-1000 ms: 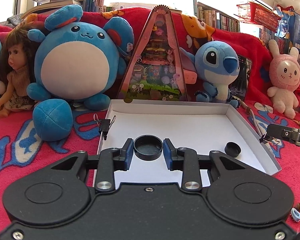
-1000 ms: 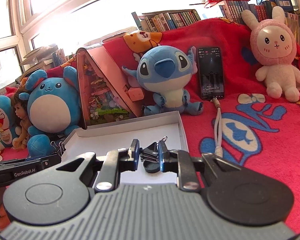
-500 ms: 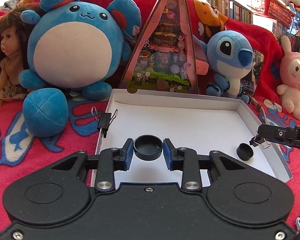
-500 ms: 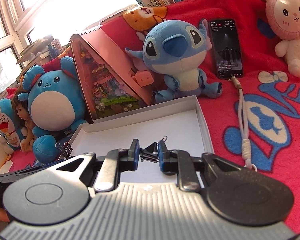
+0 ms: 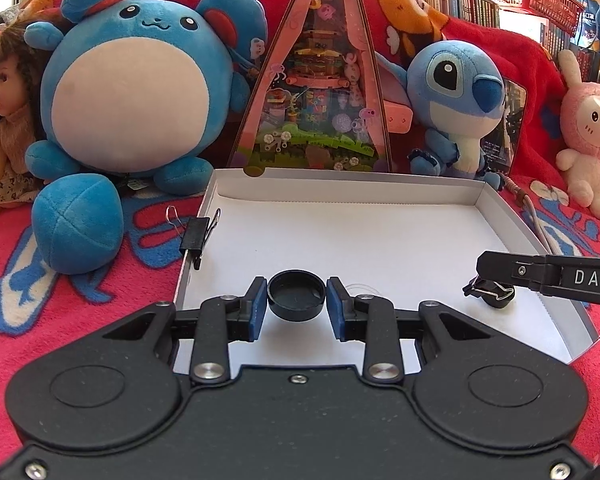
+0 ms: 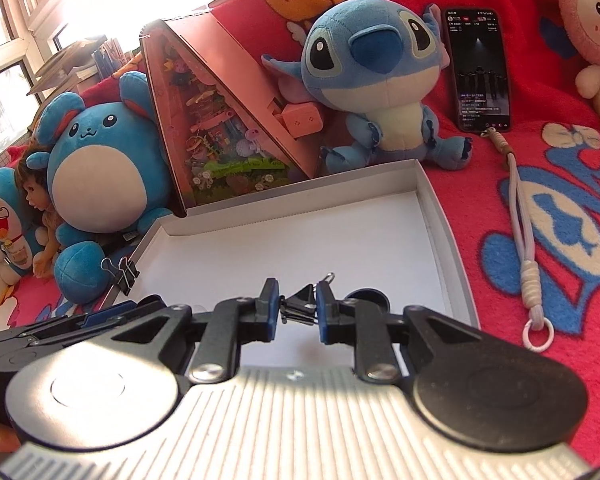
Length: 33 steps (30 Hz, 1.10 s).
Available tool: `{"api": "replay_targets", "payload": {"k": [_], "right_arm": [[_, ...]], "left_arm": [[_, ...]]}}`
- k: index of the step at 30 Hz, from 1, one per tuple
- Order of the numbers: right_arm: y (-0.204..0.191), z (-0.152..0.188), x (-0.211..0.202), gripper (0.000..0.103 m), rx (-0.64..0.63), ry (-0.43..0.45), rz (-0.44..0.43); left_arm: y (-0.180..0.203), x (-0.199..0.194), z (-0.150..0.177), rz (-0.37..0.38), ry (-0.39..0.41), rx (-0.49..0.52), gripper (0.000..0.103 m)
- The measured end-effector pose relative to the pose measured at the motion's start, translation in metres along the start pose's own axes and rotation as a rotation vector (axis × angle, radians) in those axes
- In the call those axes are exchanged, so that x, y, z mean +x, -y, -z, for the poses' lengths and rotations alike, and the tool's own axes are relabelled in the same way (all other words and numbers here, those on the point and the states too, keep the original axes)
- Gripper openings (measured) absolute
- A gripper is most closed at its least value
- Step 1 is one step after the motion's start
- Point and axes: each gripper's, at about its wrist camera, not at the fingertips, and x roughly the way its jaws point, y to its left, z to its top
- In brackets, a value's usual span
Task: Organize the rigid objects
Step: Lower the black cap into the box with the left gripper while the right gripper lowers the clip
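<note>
A black round cap (image 5: pixel 296 295), shallow and hollow side up, sits pinched between the blue pads of the left gripper (image 5: pixel 296 308), low over the near part of a white cardboard box (image 5: pixel 496 216). The right gripper (image 6: pixel 298 314) has its pads pressed together on a small black binder clip (image 6: pixel 300 307) with wire handles, held over the right side of the same box, just above a second, smaller black cap (image 5: pixel 500 300) that lies on the box floor. Another binder clip (image 5: pixel 196 234) is clamped on the box's left wall. The box rests on a red fleece blanket (image 5: pixel 100 300) with blue and white patterns. Behind it stand a round blue plush (image 5: pixel 132 92), a pink triangular toy box (image 5: pixel 324 92), a blue big-eyed plush (image 5: pixel 456 100), a doll (image 5: pixel 4 120) at far left, a pink bunny plush (image 5: pixel 588 136) at right and a phone (image 6: pixel 478 68) propped up. Bookshelves and bright windows lie beyond.
</note>
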Motion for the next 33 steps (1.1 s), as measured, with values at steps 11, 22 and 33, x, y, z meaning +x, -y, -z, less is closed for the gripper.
{"api": "replay_targets", "payload": {"k": [11, 22, 33], "right_arm": [[-0.001, 0.004, 0.006, 0.024, -0.023, -0.014, 0.019], [0.001, 0.005, 0.008, 0.024, -0.018, -0.016, 0.020], [0.002, 0.007, 0.009, 0.024, -0.013, -0.023, 0.022]], "left_arm": [[0.003, 0.007, 0.003, 0.000, -0.013, 0.004, 0.031], [0.002, 0.013, 0.005, -0.004, -0.028, 0.003, 0.031], [0.003, 0.015, 0.007, -0.005, -0.028, 0.006, 0.031]]}}
